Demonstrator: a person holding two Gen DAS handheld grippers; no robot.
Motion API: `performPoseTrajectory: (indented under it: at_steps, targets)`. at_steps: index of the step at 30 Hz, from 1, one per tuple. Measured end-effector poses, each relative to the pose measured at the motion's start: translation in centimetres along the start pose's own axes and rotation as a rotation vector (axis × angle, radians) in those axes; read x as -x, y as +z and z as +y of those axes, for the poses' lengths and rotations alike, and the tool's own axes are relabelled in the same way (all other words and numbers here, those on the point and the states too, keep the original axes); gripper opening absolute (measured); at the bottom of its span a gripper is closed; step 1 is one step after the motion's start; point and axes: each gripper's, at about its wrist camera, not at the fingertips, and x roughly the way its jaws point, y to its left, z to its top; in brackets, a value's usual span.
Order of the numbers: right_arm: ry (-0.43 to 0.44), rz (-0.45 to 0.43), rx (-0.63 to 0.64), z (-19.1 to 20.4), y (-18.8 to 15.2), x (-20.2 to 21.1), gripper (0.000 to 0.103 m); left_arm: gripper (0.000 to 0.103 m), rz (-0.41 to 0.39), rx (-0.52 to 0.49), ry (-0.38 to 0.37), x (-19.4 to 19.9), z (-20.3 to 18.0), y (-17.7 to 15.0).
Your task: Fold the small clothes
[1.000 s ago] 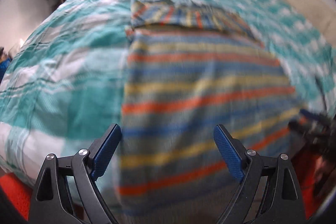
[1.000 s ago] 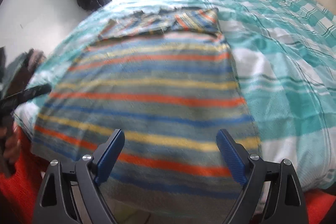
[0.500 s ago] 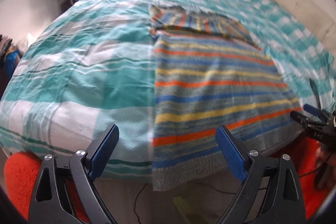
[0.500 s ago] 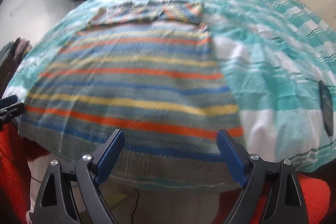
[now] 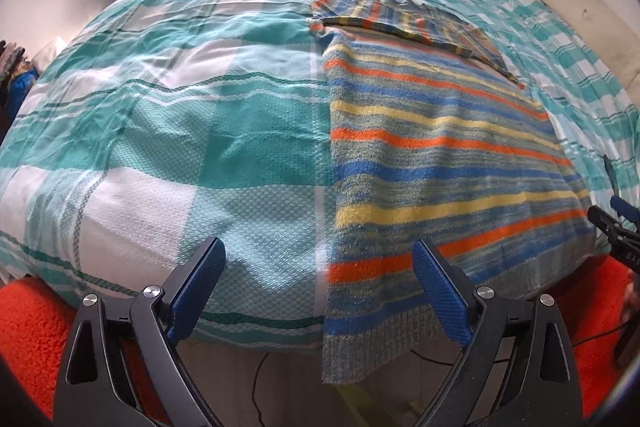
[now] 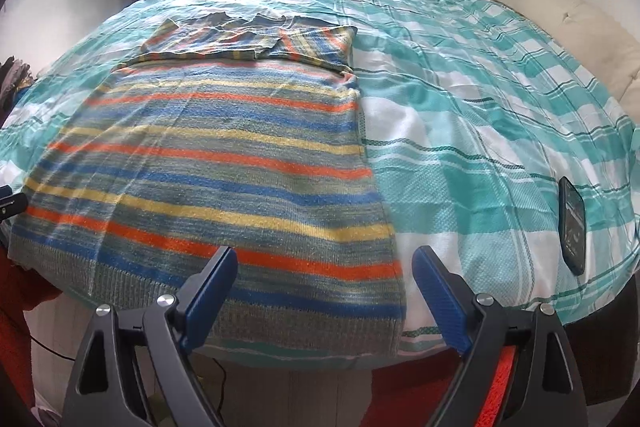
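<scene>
One striped sweater (image 6: 208, 163) lies flat on the bed (image 6: 480, 99), sleeves folded across its chest, its hem draped over the bed's near edge. Two grippers hover near that hem, left gripper (image 5: 318, 291) and right gripper (image 6: 324, 291), both with jaws apart and empty. The fold looks partway done; the next move probably calls for gripping both hem corners. One dark phone (image 6: 572, 227) rests right of the sweater.

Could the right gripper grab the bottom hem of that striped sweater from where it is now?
Probably yes. The right gripper is open and empty, hovering right over the striped sweater's hem at the bed edge, with nothing in between.
</scene>
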Motion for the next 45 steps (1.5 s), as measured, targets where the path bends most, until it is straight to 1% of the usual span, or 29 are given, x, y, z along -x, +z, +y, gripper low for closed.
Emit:
performPoseTrajectory:
  at_steps: [12, 15, 17, 19, 20, 21, 22, 24, 25, 26, 28, 30, 31, 32, 33, 34, 35, 36, 37, 39, 41, 43, 45]
  targets:
    - [-0.008, 0.014, -0.01, -0.4, -0.4, -0.6, 0.088, 0.095, 0.011, 0.001, -0.015, -0.2, 0.3, -0.2]
    - [-0.001, 0.014, -0.022, -1.1, -0.4, -0.5, 0.088, 0.095, 0.01, -0.001, -0.036, 0.2, 0.2, -0.1]
    - [0.01, -0.007, -0.015, -2.3, 0.3, -0.1, 0.088, 0.095, -0.004, 0.0, -0.07, 1.0, 0.2, -0.1]
    - [0.018, -0.04, -0.034, -4.4, 1.2, 0.5, 0.088, 0.095, -0.015, -0.005, -0.108, 1.5, 0.2, -0.2]
    - [0.051, -0.053, -0.069, -6.5, 1.8, 0.8, 0.088, 0.095, -0.011, -0.012, -0.122, 1.4, 0.2, -0.3]
    - [0.076, -0.049, -0.09, -7.7, 2.1, 0.8, 0.088, 0.095, 0.004, -0.015, -0.128, 1.1, 0.1, -0.4]
    - [0.125, -0.02, -0.118, -9.5, 2.5, 0.4, 0.088, 0.094, 0.018, -0.017, -0.127, 0.8, 0.0, -0.4]
    - [0.199, 0.066, -0.135, -11.0, 2.7, -0.9, 0.087, 0.093, 0.055, -0.025, -0.119, -0.2, -0.3, -0.5]
    - [0.266, 0.128, -0.154, -11.6, 2.4, -1.9, 0.084, 0.093, 0.061, -0.036, -0.113, -0.4, -0.6, -0.6]
    - [0.324, 0.165, -0.167, -11.8, 2.1, -2.6, 0.078, 0.093, 0.065, -0.051, -0.107, -0.5, -0.8, -0.7]
    - [0.426, 0.254, -0.171, -11.3, 1.0, -4.3, 0.073, 0.093, 0.073, -0.075, -0.097, -0.9, -1.3, -0.8]
    - [0.443, 0.321, -0.141, -10.3, -0.1, -5.6, 0.071, 0.092, 0.083, -0.099, -0.081, -1.1, -1.7, -0.9]
    - [0.452, 0.354, -0.127, -9.8, -0.7, -6.2, 0.07, 0.086, 0.084, -0.11, -0.071, -1.0, -1.8, -1.0]
    - [0.459, 0.372, -0.115, -9.4, -1.2, -6.5, 0.064, 0.071, 0.089, -0.128, -0.057, -0.9, -2.0, -1.1]
    - [0.462, 0.372, -0.106, -9.1, -1.4, -6.5, 0.055, 0.064, 0.096, -0.14, -0.041, -0.8, -2.1, -1.1]
    - [0.466, 0.371, -0.106, -9.2, -1.4, -6.4, 0.048, 0.047, 0.106, -0.148, -0.034, -0.7, -2.2, -1.2]
    - [0.478, 0.373, -0.12, -9.4, -1.4, -6.3, 0.027, 0.024, 0.119, -0.147, -0.041, -0.5, -2.2, -1.2]
    - [0.501, 0.375, -0.144, -9.8, -1.3, -6.1, 0.01, 0.011, 0.137, -0.138, -0.056, -0.4, -2.0, -1.1]
    - [0.527, 0.373, -0.169, -10.2, -1.2, -5.7, 0.007, 0.006, 0.15, -0.123, -0.08, -0.1, -1.8, -1.1]
    - [0.558, 0.351, -0.19, -10.8, -0.8, -4.9, 0.007, 0.005, 0.143, -0.104, -0.106, 0.6, -1.5, -1.1]
    - [0.592, 0.327, -0.227, -11.2, -0.4, -4.0, 0.007, 0.005, 0.136, -0.039, -0.177, 1.5, -0.7, -0.5]
    - [0.627, 0.289, -0.269, -11.6, 0.6, -3.5, 0.007, 0.004, 0.106, 0.048, -0.264, 2.0, 0.5, 0.8]
    - [0.66, 0.234, -0.312, -12.0, 2.2, -3.4, 0.007, 0.004, 0.064, 0.107, -0.316, 2.1, 1.2, 2.9]
